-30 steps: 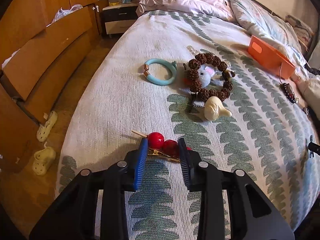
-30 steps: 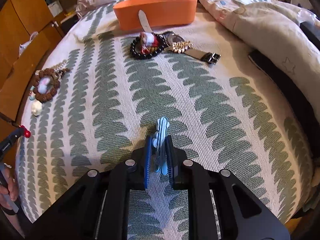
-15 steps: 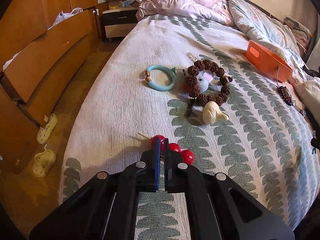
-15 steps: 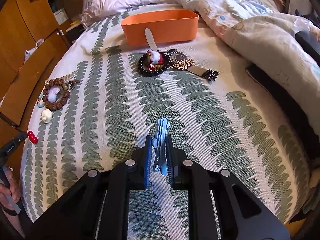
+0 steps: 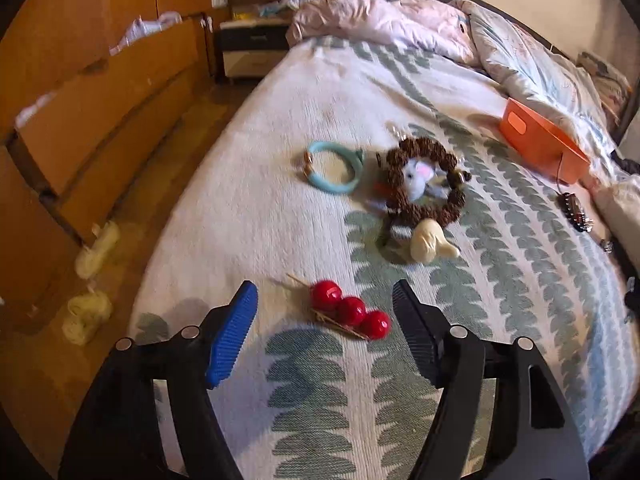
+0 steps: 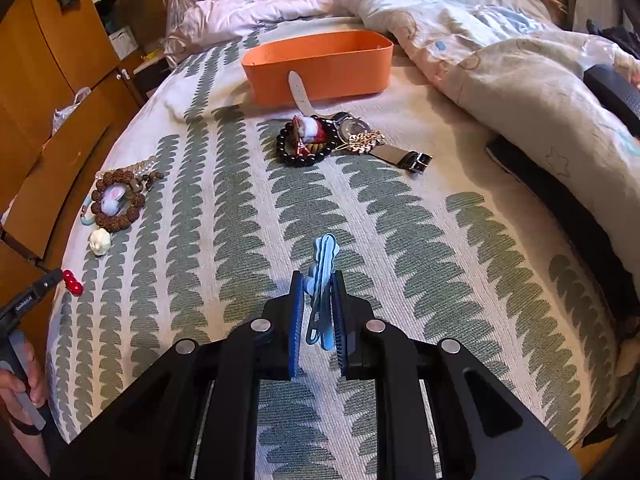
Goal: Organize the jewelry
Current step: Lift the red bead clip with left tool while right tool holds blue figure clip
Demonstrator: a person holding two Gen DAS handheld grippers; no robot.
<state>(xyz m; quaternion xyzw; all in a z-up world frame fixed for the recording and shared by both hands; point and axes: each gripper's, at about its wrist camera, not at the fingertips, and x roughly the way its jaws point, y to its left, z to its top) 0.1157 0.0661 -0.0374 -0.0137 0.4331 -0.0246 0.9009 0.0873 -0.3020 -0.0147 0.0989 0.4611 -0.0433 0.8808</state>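
My left gripper (image 5: pixel 325 300) is open, its jaws wide on either side of a red-bead hair clip (image 5: pixel 350 314) that lies on the bedspread. Beyond it lie a cream charm (image 5: pixel 430 240), a brown bead bracelet with a plush mouse (image 5: pixel 424 178) and a teal bangle (image 5: pixel 334 166). My right gripper (image 6: pixel 319 280) is shut on a light blue hair clip (image 6: pixel 322 280), held above the bed. Ahead of it stands the orange box (image 6: pixel 320 66), with a black bead bracelet (image 6: pixel 304 144), a watch (image 6: pixel 356 124) and a gold piece (image 6: pixel 364 140) in front of it.
The bed's left edge drops to a wooden floor with cream slippers (image 5: pixel 92 276) and wooden drawers (image 5: pixel 100 112). A rumpled duvet (image 6: pixel 500 40) covers the far and right side of the bed. The left gripper shows at the right wrist view's left edge (image 6: pixel 32 296).
My left gripper was shut at the red-bead clip half a second ago and has opened wide; the clip lies on the bed. My right gripper has moved towards the orange box with the blue clip.
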